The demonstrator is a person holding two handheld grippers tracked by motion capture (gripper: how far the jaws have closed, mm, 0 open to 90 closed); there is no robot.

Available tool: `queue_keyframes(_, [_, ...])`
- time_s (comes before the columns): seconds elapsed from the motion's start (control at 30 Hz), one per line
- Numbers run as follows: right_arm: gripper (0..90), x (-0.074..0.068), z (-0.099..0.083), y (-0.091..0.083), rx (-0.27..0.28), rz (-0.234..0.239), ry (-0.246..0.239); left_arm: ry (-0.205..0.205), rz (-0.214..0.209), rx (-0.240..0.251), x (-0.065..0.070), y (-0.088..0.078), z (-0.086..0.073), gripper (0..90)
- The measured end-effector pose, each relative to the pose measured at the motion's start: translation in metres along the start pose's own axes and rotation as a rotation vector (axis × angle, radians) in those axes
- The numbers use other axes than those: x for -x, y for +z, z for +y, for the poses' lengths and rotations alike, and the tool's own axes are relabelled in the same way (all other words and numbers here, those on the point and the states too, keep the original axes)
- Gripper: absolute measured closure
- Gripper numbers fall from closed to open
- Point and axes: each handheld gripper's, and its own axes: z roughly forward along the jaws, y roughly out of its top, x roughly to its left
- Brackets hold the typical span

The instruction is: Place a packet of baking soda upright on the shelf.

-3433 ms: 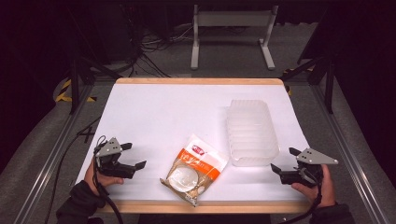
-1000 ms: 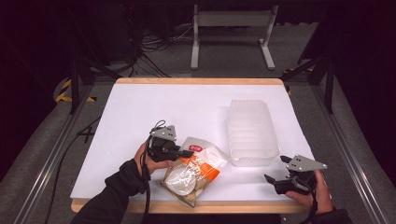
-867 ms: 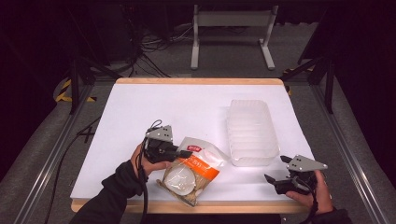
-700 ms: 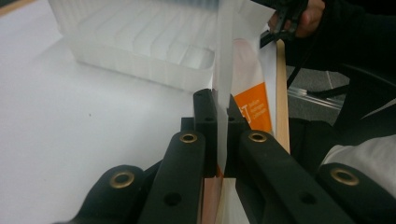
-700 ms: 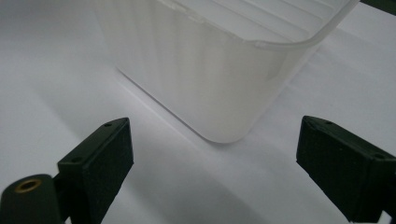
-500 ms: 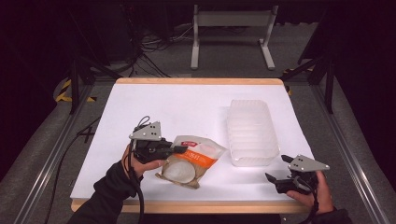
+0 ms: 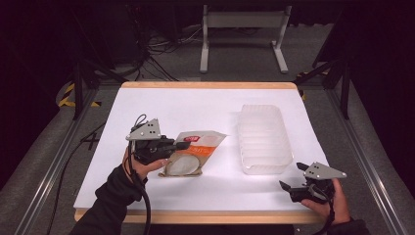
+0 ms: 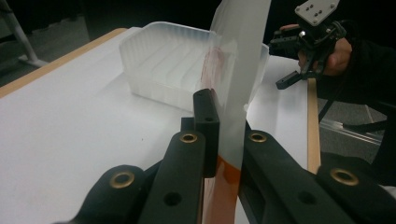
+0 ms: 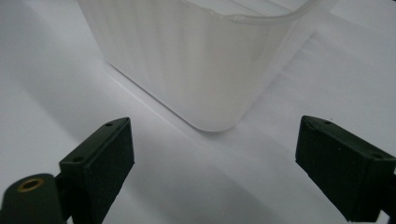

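A white and orange pouch (image 7: 195, 151) with a round pale disc inside hangs lifted at the table's left middle. My left gripper (image 7: 180, 145) is shut on the pouch's left edge. In the left gripper view the thin pouch edge (image 8: 238, 56) stands upright, pinched between the two black jaws of the left gripper (image 8: 225, 135). A clear ribbed plastic container (image 7: 263, 137) lies open side up to the right. My right gripper (image 7: 292, 177) rests near the front right corner, open and holding nothing. In the right gripper view, the right gripper (image 9: 215, 168) faces the container's near corner (image 9: 196, 60).
The white table top (image 7: 195, 107) has a wooden rim at the back and front. A metal frame stand (image 7: 242, 29) and cables lie on the dark floor behind. The other hand with the right gripper (image 8: 303, 51) appears beyond the container (image 8: 163, 65) in the left gripper view.
My left gripper came in from the front left, closed on the pouch, and has lifted it and drawn it leftward. The right gripper has stayed near the front right corner.
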Motion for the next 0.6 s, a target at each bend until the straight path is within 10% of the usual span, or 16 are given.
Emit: queue_keyframes(0.6, [12.1, 0.002, -0.001, -0.001, 0.011, 0.004, 0.025, 0.041, -0.007, 0.039, -0.006, 0.026, 0.033, 89.8])
